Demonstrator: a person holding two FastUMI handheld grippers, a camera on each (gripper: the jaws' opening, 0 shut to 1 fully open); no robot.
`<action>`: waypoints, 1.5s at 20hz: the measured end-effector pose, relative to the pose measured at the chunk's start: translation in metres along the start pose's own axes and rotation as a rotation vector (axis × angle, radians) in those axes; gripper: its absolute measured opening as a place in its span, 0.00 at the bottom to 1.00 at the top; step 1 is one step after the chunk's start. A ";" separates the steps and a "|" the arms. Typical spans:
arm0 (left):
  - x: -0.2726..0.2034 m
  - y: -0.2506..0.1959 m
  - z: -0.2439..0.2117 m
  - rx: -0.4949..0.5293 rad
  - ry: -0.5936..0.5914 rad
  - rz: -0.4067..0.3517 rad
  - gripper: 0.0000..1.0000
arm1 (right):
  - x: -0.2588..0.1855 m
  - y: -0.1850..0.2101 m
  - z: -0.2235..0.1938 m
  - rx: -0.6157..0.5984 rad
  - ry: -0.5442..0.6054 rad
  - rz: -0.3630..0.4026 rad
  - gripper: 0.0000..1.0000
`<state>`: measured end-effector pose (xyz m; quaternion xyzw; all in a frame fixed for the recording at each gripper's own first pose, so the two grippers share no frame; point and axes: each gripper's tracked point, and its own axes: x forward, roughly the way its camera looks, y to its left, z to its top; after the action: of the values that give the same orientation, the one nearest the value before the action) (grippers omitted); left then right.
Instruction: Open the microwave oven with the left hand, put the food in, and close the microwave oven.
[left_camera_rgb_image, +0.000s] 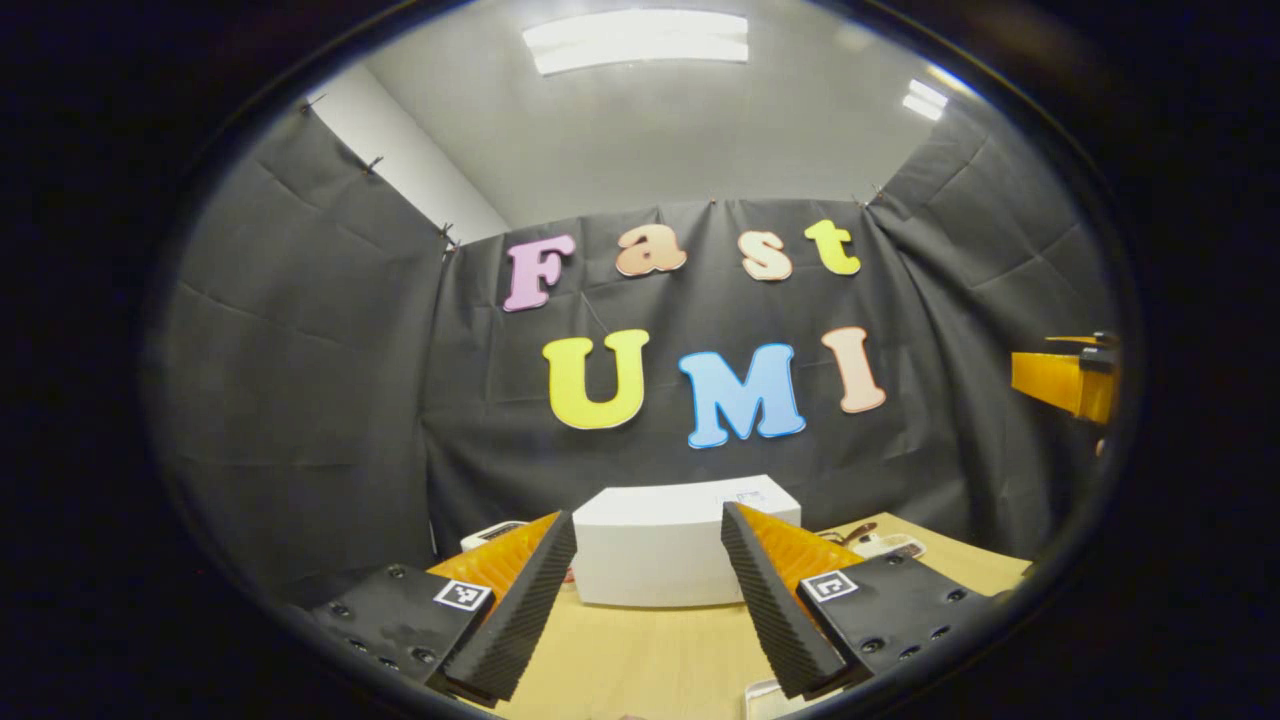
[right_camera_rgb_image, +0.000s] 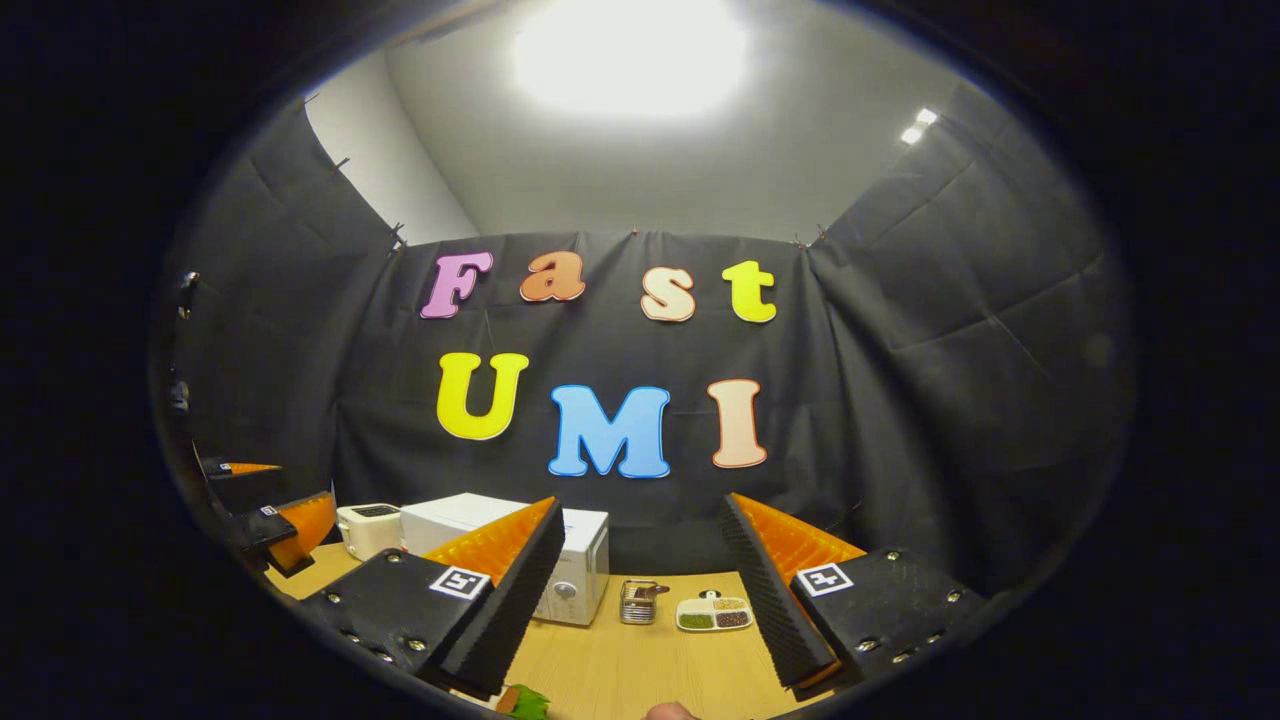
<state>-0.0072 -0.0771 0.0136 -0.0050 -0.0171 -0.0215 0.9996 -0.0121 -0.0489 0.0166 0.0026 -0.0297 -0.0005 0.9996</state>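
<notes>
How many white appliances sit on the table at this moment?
2. The microwave oven stands at the table's back, door closed; a toaster sits just beside it, on its left in the right gripper view. Others may be hidden behind the tool fingers.

White microwave oven (right_camera_rgb_image: 575, 560) at lower centre on a pale wood-grain tabletop (right_camera_rgb_image: 640, 660); cream toaster (right_camera_rgb_image: 368, 528) lower left; green food (right_camera_rgb_image: 527, 703) at the bottom.

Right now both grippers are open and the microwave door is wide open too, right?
Not quite. The microwave door is shut, flat against its front, as the right gripper view shows. The rest holds: the left gripper and the right gripper are both open, with nothing between their fingers.
</notes>
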 end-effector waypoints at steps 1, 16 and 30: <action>0.008 -0.005 -0.004 -0.005 0.001 -0.009 1.00 | -0.001 -0.003 0.002 -0.011 -0.003 -0.010 0.96; 0.194 -0.065 -0.097 -0.051 0.085 -0.199 0.97 | 0.024 -0.006 -0.006 -0.072 0.033 -0.241 0.96; 0.290 -0.150 -0.217 -0.023 0.259 -0.376 1.00 | 0.006 -0.029 -0.016 -0.162 0.110 -0.500 0.96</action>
<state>0.2830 -0.2418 -0.1915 -0.0103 0.1109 -0.2080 0.9718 -0.0055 -0.0774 0.0008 -0.0703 0.0265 -0.2498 0.9654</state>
